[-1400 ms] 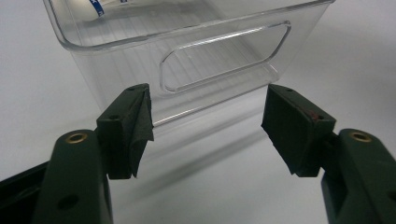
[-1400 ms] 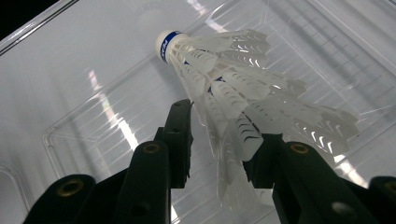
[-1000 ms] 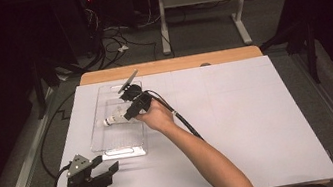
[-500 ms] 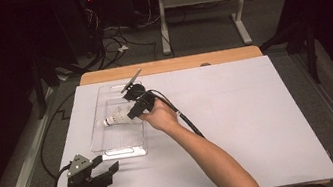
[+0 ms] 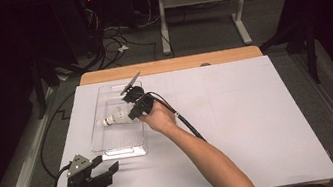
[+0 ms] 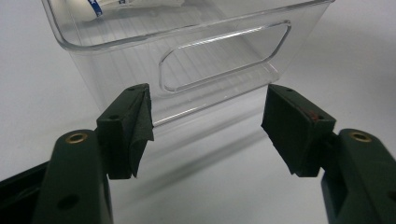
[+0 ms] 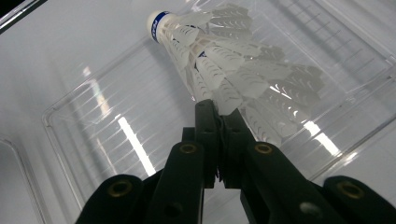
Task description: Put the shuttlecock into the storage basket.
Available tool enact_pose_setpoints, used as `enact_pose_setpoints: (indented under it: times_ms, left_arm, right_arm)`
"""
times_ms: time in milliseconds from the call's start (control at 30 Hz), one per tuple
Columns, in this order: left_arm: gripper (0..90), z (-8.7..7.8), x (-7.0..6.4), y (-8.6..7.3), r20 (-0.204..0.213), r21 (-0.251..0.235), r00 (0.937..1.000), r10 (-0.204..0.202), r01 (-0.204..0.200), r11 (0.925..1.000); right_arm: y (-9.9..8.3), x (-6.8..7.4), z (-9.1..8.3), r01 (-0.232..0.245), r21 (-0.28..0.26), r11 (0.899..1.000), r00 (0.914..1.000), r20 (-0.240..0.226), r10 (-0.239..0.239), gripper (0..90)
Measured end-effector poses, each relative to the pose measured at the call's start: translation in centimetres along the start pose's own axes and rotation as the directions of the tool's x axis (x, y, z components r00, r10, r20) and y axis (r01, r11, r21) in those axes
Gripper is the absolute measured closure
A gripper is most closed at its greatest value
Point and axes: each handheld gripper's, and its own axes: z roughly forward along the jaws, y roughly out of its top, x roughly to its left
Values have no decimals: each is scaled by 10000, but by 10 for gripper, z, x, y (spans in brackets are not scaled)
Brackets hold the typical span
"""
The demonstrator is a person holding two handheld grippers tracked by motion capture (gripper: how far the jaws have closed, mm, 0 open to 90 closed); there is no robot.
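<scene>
A white feather shuttlecock point(image 5: 116, 116) point(image 7: 224, 51) with a blue band on its cork lies level inside a clear plastic bin point(image 5: 119, 151) point(image 7: 70, 135). My right gripper point(image 5: 131, 111) point(image 7: 218, 109) is shut on the edge of its feather skirt, and the cork points away from the jaws. I cannot tell whether the shuttlecock touches the bin floor. My left gripper point(image 5: 107, 166) point(image 6: 208, 126) is open with nothing between its jaws. It sits low over the table just in front of the bin's near end wall point(image 6: 196, 60), which has a handle cutout.
White paper point(image 5: 260, 124) covers the table, with a wooden edge point(image 5: 170, 65) at the far side. The right gripper's black cable point(image 5: 184, 123) trails along the forearm. A table frame and cables stand on the dark floor beyond.
The right hand has shifted only slightly over the bin with the shuttlecock still in its jaws. The left gripper has stayed in place.
</scene>
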Motion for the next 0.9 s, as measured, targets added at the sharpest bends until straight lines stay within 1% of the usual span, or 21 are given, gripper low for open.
enact_pose_setpoints:
  times_ms: [67,167,267,367,467,533,600,667,733,900]
  left_arm:
    - [341,0,0,0,-1,-7,10000,-2,2,10000]
    - [341,0,0,0,-11,-9,10000,2,-2,10000]
    - [340,0,0,0,-6,-2,10000,-8,8,10000]
    - [341,0,0,0,-1,-2,10000,-6,6,10000]
    - [341,0,0,0,-7,-4,10000,5,-5,10000]
    - [341,0,0,0,-5,-2,10000,-5,5,10000]
    - [341,0,0,0,-8,2,10000,-6,6,10000]
    - [341,0,0,0,-13,8,10000,7,-7,10000]
    - [341,0,0,0,-14,8,10000,6,-6,10000]
    - [341,0,0,0,-14,8,10000,5,-5,10000]
  right_arm:
    - [0,0,1,-106,-18,9999,9999,0,106,887]
    - [0,-1,2,-90,11,10000,10000,11,90,876]
    - [0,-1,0,-152,-3,9999,9999,57,152,833]
    - [1,0,-3,-27,-9,10000,9999,127,27,785]
    - [0,0,-6,24,56,10000,9996,264,-26,761]
    - [0,-1,-8,14,109,9999,9996,266,-17,756]
    - [0,0,-10,38,-10,10000,9997,250,-38,744]
    - [0,2,-11,-4,61,10000,9995,302,2,742]
    - [0,1,-13,88,62,9999,9994,335,-90,742]
    - [-1,2,-17,112,-31,9999,9993,361,-111,739]
